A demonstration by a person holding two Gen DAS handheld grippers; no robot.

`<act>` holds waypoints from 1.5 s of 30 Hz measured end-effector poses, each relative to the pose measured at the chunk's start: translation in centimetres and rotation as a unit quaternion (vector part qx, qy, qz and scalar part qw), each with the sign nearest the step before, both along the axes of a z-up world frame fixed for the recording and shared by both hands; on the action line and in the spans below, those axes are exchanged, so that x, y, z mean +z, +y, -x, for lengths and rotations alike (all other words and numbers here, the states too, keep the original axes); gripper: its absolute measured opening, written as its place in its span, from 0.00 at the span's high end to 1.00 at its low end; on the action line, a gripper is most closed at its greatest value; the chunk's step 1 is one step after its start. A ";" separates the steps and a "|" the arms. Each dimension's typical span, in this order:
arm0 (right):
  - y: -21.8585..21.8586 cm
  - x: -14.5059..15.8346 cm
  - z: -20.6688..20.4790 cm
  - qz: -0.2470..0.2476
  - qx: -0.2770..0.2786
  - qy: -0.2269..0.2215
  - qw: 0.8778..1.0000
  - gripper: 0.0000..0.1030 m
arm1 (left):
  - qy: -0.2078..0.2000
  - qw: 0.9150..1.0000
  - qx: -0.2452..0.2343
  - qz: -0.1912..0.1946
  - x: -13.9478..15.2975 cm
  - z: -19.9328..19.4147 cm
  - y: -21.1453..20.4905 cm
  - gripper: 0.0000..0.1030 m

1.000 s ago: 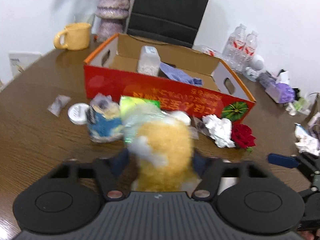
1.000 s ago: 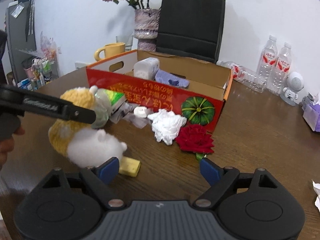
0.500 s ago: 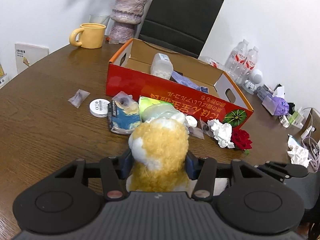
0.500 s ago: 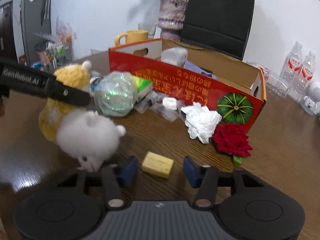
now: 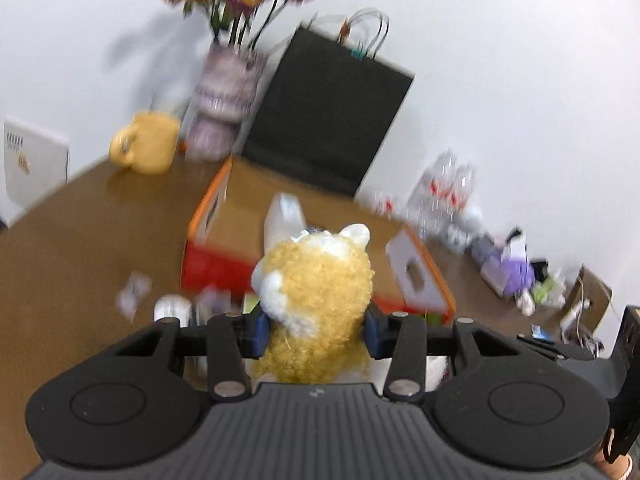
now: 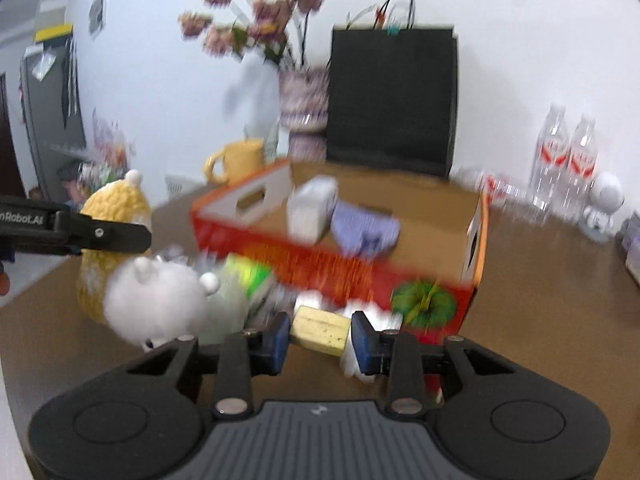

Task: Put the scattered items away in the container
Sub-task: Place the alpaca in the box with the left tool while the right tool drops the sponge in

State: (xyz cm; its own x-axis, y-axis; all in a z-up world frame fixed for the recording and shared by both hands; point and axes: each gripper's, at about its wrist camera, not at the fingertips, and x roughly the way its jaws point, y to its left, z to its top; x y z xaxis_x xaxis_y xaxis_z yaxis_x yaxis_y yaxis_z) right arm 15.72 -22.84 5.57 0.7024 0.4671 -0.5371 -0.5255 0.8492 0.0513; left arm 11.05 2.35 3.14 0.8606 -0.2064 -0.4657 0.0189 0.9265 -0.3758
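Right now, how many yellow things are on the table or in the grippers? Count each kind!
mug: 1
plush toy, yellow and white, in the left gripper: 1
block, in the right gripper: 1
Total: 3

Curly plush toy (image 5: 320, 280); seemingly cardboard box (image 5: 416, 276).
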 end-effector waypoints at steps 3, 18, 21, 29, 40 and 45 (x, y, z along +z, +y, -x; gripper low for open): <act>0.2 1.9 -2.5 -0.014 -0.017 -0.020 1.000 0.69 | -0.021 1.000 0.008 -0.011 1.6 -3.3 0.4 0.57; 3.0 -2.4 -16.3 0.013 -0.081 0.038 0.996 0.69 | 0.088 0.996 0.006 -0.017 -5.2 -18.6 1.0 0.57; 3.2 -3.4 -17.1 0.019 -0.078 0.050 0.995 0.69 | 0.094 0.995 0.002 -0.024 -6.1 -19.0 1.0 0.57; 4.3 -4.3 -18.1 0.042 -0.064 0.077 0.994 0.69 | 0.116 0.992 0.001 -0.042 -7.3 -19.9 1.0 0.54; 4.4 -4.4 -18.0 0.043 -0.072 0.096 0.992 0.42 | 0.113 0.992 -0.018 -0.054 -6.4 -19.4 0.4 0.26; 4.1 -2.5 -16.2 0.027 -0.070 0.061 0.995 0.20 | 0.079 0.992 -0.005 -0.100 -4.5 -17.3 -0.2 0.06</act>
